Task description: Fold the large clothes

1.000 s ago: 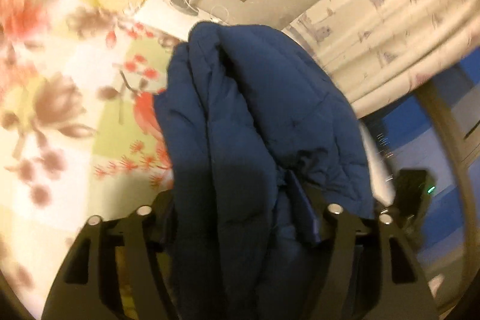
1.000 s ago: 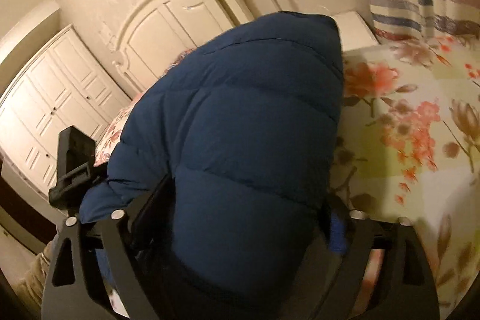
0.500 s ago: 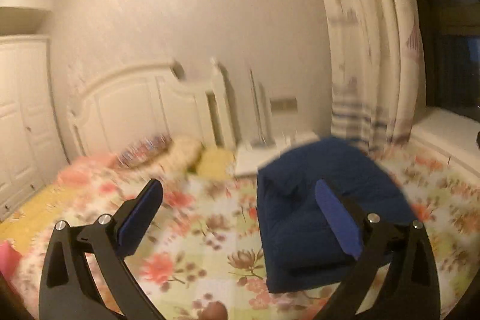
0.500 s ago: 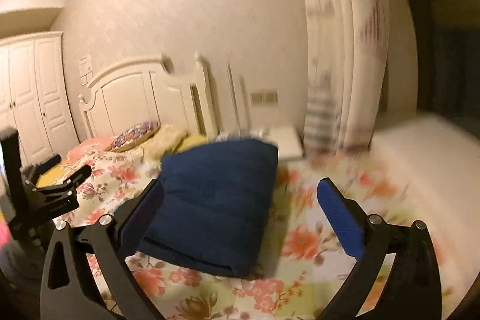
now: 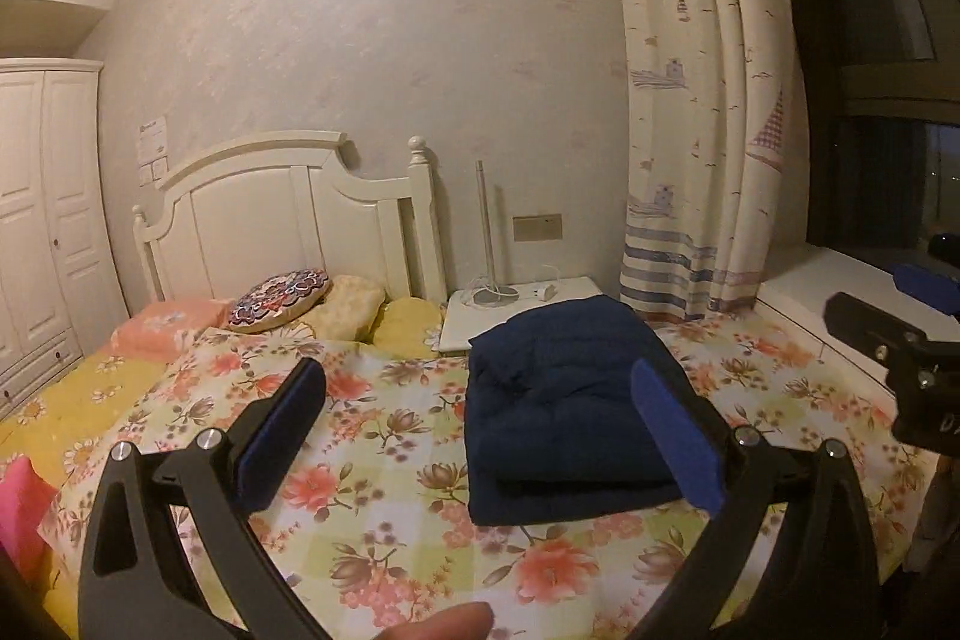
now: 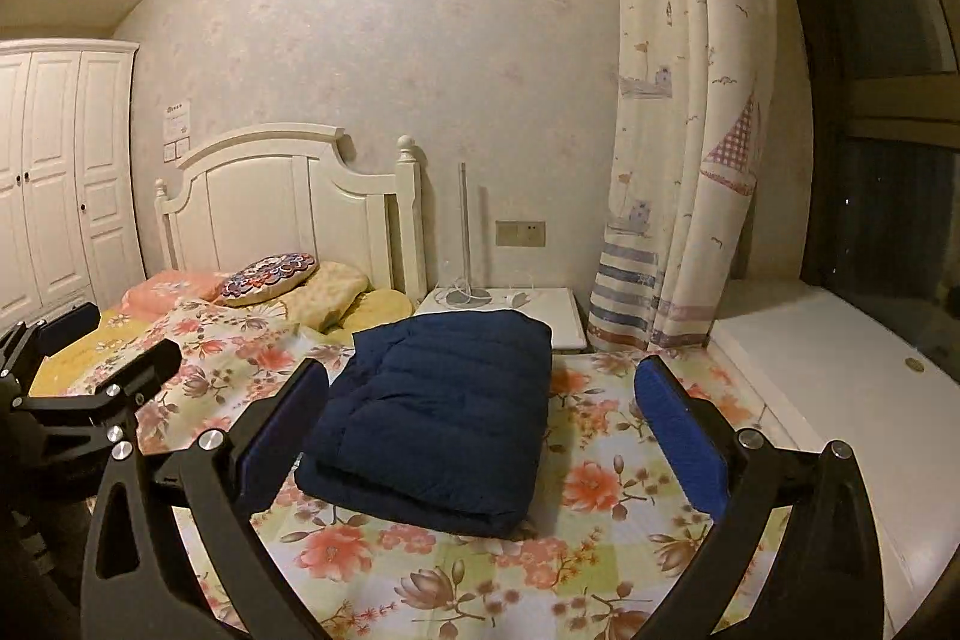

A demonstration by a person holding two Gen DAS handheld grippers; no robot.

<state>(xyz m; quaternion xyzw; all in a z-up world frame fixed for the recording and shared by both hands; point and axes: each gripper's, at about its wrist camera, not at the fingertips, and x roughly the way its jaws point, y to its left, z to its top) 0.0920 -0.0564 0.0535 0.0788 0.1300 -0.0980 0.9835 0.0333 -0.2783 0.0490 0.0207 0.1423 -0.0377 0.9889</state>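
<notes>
At nine o'clock stands one white panelled wooden wardrobe (image 6: 54, 172), and beside it one cream arched wooden headboard (image 6: 288, 208) with one finial post. Against the headboard lie four cushions: one salmon-pink pillow (image 5: 162, 334), one round embroidered floral cushion (image 5: 279, 298) and two pale yellow pillows (image 5: 354, 304). The floral patchwork bedspread (image 5: 372, 508) of pink blooms on green and cream squares covers the bed from eight o'clock to four o'clock. The left gripper (image 5: 474, 436) has its two blue-padded black fingers spread wide, holding nothing, low at six o'clock in its own view. One folded navy quilted down jacket (image 6: 438, 412) lies flat on the bedspread as a thick rectangular bundle, at about one o'clock from the left gripper and eleven o'clock from the right gripper (image 6: 480, 436), touching neither. The right gripper's two fingers are likewise spread wide and empty. Behind the jacket at twelve o'clock sits one white bedside table (image 6: 540, 310) bearing one slim white lamp pole (image 6: 463, 226); one brass wall socket plate (image 6: 521, 233) is above it. At two o'clock hangs one cream sailboat-print curtain (image 6: 678, 130), and at three o'clock one white window ledge (image 6: 840, 358) under dark glass.
</notes>
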